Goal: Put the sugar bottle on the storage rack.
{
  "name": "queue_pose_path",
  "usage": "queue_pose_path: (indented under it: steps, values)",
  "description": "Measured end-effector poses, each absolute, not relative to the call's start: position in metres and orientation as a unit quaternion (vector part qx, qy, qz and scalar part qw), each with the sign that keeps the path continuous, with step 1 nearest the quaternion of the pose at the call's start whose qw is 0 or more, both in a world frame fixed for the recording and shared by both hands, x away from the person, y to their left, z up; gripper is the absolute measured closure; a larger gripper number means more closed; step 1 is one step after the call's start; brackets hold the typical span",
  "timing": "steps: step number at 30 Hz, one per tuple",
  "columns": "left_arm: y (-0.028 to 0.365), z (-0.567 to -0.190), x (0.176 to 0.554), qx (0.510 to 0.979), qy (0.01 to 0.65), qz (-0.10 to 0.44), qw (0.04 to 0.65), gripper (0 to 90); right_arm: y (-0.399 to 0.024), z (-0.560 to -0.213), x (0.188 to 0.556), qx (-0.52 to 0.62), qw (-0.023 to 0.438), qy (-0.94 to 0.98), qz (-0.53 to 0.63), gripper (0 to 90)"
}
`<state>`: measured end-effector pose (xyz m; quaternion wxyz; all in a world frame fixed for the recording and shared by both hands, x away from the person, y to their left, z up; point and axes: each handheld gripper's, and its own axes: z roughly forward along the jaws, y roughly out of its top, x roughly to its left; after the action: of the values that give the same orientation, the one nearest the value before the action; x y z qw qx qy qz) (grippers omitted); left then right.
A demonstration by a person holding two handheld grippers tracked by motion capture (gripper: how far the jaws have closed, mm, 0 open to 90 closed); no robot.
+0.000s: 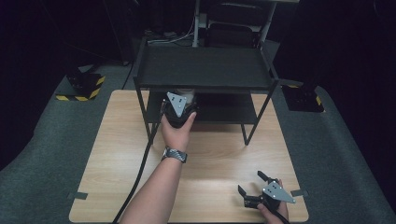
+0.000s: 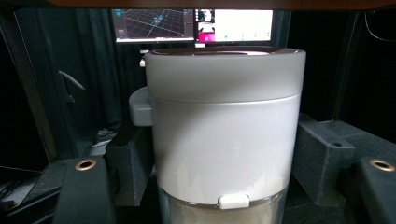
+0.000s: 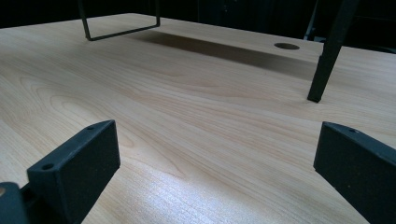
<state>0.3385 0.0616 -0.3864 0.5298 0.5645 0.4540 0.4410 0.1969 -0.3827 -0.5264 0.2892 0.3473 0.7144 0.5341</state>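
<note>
— Between the two black jaws of the left gripper point(image 2: 224, 186), what is seen?
— A pale grey canister point(image 2: 224, 135) is pinched there, upright; the jaws are pressed against its two sides. A wider lid band is carried at its top, a small grey tab is seen on one side, and a white clip sits low on its front above a clear lower section.

— Where is that gripper placed in the high view?
— The left gripper point(image 1: 180, 112) is held by the left hand point(image 1: 177, 133) at the front edge of the black shelf rack point(image 1: 203, 70), under the top shelf, so the canister is kept at the level of the lower shelf. Whether the canister's base is set down cannot be told.

— And the right gripper?
— The right gripper point(image 1: 252, 184) is held by the right hand point(image 1: 273, 210) near the front right corner of the wooden table point(image 1: 215, 158), well apart from the rack. Its jaws are spread wide with nothing between them; bare wood is seen between them in the right gripper view, with a rack leg point(image 3: 327, 60) farther off.

— What lies behind the canister?
— Two lit monitors point(image 2: 191, 23) are seen beyond the rack
</note>
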Motion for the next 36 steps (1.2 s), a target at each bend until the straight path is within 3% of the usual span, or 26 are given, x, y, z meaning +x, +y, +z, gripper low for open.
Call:
queue_pose_path:
  steps: [11, 19, 36]
  values:
    - [0.068, -0.384, 0.340, 0.562, 0.466, 0.415, 0.543, 29.1, -0.383, -0.526, 0.197, 0.346, 0.289, 0.715, 0.534, 0.0]
    - [0.078, -0.382, 0.334, 0.566, 0.465, 0.397, 0.554, 0.5, -0.383, -0.526, 0.198, 0.342, 0.288, 0.717, 0.534, 0.0]
    - [0.108, -0.398, 0.290, 0.578, 0.417, 0.407, 0.570, 0.5, -0.383, -0.526, 0.199, 0.339, 0.289, 0.720, 0.533, 0.0]
